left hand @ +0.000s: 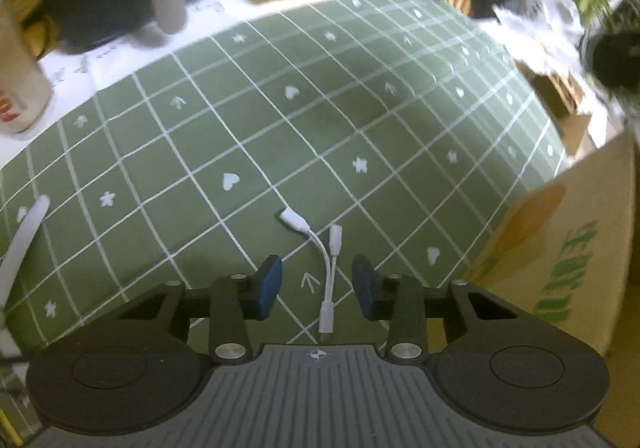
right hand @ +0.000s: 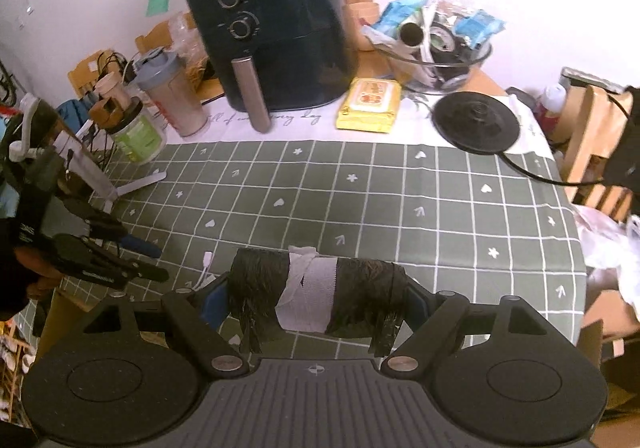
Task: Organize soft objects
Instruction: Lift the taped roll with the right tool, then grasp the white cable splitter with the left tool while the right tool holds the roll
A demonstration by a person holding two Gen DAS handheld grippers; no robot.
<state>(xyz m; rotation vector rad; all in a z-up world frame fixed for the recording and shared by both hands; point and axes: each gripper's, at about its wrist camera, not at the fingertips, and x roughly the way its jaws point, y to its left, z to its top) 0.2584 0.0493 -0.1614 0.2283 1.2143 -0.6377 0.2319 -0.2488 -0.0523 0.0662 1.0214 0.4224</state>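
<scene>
Green checked tablecloth [left hand: 360, 95] on a cluttered table: a cable lined up between one pair of jaws, a roll gripped in the other.

From the left wrist view, a short white adapter cable [left hand: 326, 280] is seen lying on the cloth near its front edge, between the pads of the left gripper [left hand: 318, 286], its long axis running along the fingers; the jaws stand partly open and neither pad touches it, so this hand is judged the nearer one. From the right wrist view, the right gripper [right hand: 316, 298] is held wide, clamped end to end on a black roll banded with white tape [right hand: 316, 296], carried crosswise above the cloth's front edge; the left gripper [right hand: 132, 260] is seen at the left, above the cable [right hand: 205, 268].
</scene>
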